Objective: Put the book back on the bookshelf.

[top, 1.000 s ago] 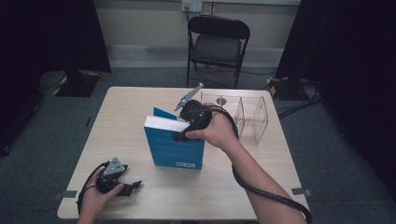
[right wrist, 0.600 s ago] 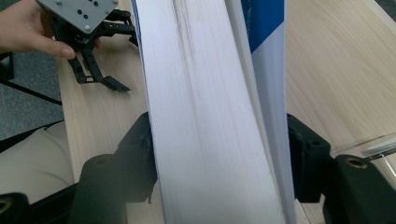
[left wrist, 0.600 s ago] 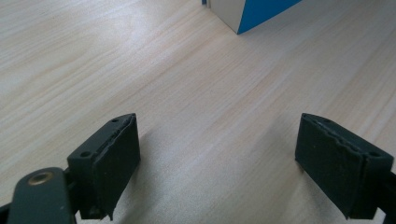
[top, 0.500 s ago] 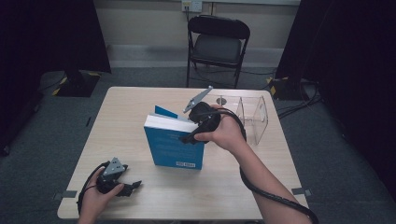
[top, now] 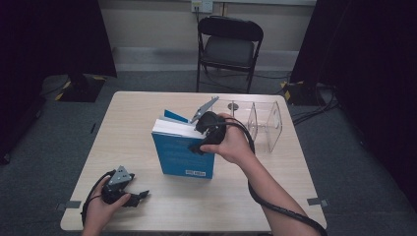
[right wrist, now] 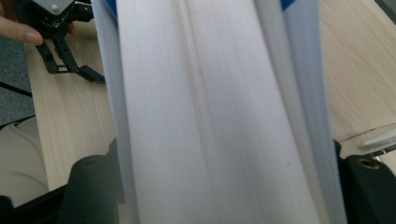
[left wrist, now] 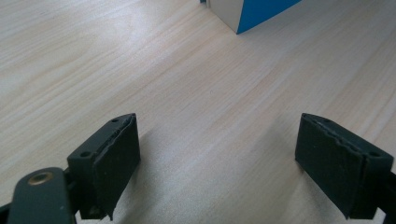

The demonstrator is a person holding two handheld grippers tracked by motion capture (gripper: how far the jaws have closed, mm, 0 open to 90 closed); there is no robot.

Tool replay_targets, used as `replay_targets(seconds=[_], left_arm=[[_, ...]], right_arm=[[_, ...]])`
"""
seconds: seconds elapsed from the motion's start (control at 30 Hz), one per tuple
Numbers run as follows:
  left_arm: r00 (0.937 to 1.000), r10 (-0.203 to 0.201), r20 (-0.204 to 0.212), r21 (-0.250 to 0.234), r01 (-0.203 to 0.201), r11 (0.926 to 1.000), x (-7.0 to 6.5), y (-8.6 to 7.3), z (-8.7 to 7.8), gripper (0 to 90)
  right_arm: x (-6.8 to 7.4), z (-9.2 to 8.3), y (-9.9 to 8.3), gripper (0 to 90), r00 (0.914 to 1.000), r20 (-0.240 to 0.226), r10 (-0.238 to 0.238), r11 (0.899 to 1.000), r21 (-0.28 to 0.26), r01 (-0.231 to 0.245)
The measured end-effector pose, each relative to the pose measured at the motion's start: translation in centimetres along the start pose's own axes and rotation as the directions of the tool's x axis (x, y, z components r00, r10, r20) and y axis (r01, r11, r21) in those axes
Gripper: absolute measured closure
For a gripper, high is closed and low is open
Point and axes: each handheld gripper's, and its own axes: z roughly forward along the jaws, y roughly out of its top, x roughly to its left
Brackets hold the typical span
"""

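Wooden table: blue book upright, cover print unreadable; right tongs just opening astride it; left tongs wide, empty.

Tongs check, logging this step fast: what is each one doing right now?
Left tongs: open, empty, low over the table.
Right tongs: astride the book, just been opening; grip cannot be told.

Both claws are black, each topped by a grey three-cornered plate with screw heads. The left claw has flat black pads with small holes and one brass rivet. A black cable trails from the right claw. Forearms bare.
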Motion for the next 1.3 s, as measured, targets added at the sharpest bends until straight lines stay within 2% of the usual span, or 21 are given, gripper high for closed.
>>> replay_targets(seconds=[0.17,0.3,0.43,0.6,0.73,0.93,0.97,1.0,1.07,1.13,1.3], left_arm=[[1.0000,-0.003,-0.001,-0.002,0.003,1.0000,0.0,0.0,0.0,13.6],[1.0000,-0.005,0.002,-0.009,0.005,0.9999,0.0,0.0,0.1,13.6],[1.0000,-0.004,0.003,-0.012,0.004,0.9999,0.0,0.0,0.1,13.6],[1.0000,-0.004,0.003,-0.011,0.004,0.9999,0.0,0.0,0.1,13.6],[1.0000,-0.004,0.003,-0.012,0.004,0.9999,0.0,0.0,0.1,13.5],[1.0000,-0.004,0.003,-0.012,0.004,0.9999,0.0,0.0,0.1,13.5],[1.0000,-0.004,0.003,-0.012,0.004,0.9999,0.0,0.0,0.1,13.6],[1.0000,-0.004,0.003,-0.011,0.004,0.9999,0.0,0.0,0.1,13.5],[1.0000,-0.001,0.004,-0.010,0.001,1.0000,0.0,0.0,0.1,13.6],[1.0000,-0.001,0.004,-0.010,0.001,1.0000,0.0,0.0,0.1,13.5],[1.0000,-0.005,0.003,-0.011,0.005,0.9999,0.0,0.0,0.1,13.5]], right_arm=[[-0.2,0.1,-0.1,34.7,0.9999,0.004,-0.014,1.000,-0.023,0.014],[0.2,0.1,0.2,39.8,0.9993,0.000,-0.038,0.999,0.026,0.038],[0.3,0.1,0.3,43.1,0.9976,-0.012,-0.068,0.997,0.031,0.068],[0.3,0.1,0.2,43.6,0.9990,-0.003,-0.045,0.999,0.028,0.045],[0.0,0.2,0.2,45.1,0.9980,-0.011,-0.063,0.998,0.012,0.063],[0.3,0.1,0.3,48.5,0.9963,-0.014,-0.085,0.996,0.022,0.085],[0.4,0.1,0.3,50.9,0.9968,-0.013,-0.079,0.997,0.023,0.080],[0.3,0.1,0.3,59.2,0.9956,-0.053,-0.077,0.997,0.013,0.078],[0.6,0.0,0.2,59.6,0.9980,-0.037,-0.052,0.998,0.018,0.052],[0.6,0.0,0.2,59.9,0.9973,-0.037,-0.063,0.998,0.012,0.064],[1.0,-0.1,0.1,60.8,0.9982,-0.030,-0.052,0.999,0.012,0.053]])
